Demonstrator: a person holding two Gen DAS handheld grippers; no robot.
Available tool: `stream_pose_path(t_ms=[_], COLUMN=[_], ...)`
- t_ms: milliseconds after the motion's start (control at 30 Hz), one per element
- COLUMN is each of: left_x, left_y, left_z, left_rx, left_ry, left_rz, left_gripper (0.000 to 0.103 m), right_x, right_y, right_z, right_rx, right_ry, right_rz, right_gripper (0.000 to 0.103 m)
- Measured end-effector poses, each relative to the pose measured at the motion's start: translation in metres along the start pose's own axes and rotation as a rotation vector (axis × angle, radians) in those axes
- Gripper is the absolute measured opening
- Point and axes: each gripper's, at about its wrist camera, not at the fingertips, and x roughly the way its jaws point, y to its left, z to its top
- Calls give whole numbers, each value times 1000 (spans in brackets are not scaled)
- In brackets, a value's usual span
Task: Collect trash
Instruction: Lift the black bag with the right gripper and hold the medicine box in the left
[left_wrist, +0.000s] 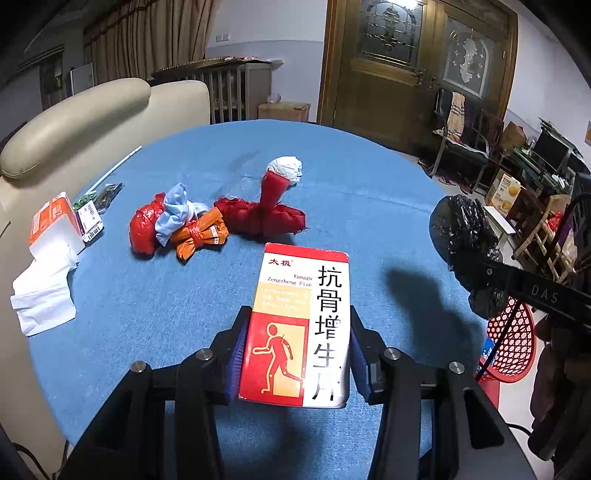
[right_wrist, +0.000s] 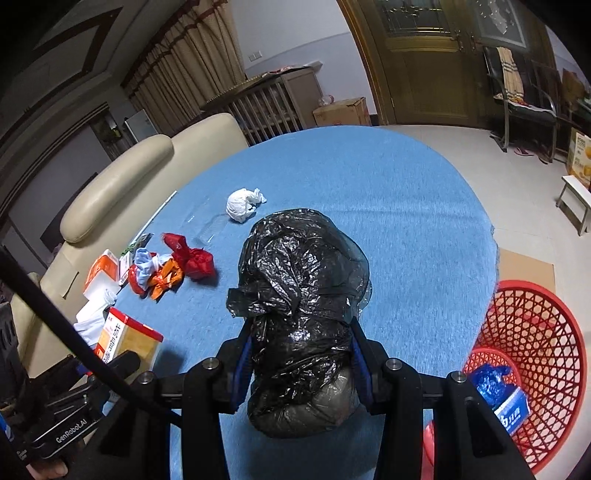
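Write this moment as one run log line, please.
left gripper: shut on medicine box | right gripper: shut on black bag | red basket: beside table | other trash: on table

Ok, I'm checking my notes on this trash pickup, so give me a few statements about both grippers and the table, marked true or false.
1. The left gripper holds a medicine box. True.
2. The right gripper is empty. False: it grips a black plastic bag bundle.
3. The red basket sits on the blue table. False: it stands on the floor beside it.
4. A white crumpled wad lies on the table. True.
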Motion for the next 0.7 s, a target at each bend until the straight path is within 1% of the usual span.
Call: stream_pose_path(t_ms=[167,300,467,567,700], left_x=[-6,-5,-10,-5,2], left_y=[-5,-10,-21,-25,-33], left_z=[0,3,3,1,8], left_rx=[12,11,40,45,44], left_ry=[-15,-7,-27,-6,7], left_rz=[7,1,-6,-4,-1], left_gripper=[49,49,49,49,49], right_x=[-6,-11,-26,-29,-24], right_y=[-3,-7,-13,-20,-34], right_z=[-3,-2,-2,-7,-14], right_rx=[8,19,32,47,83], right_ry=[-10,-24,-62,-68,-49], right_rz=[1,-1,-12,-17,-18], right_gripper=[49,49,49,49,49])
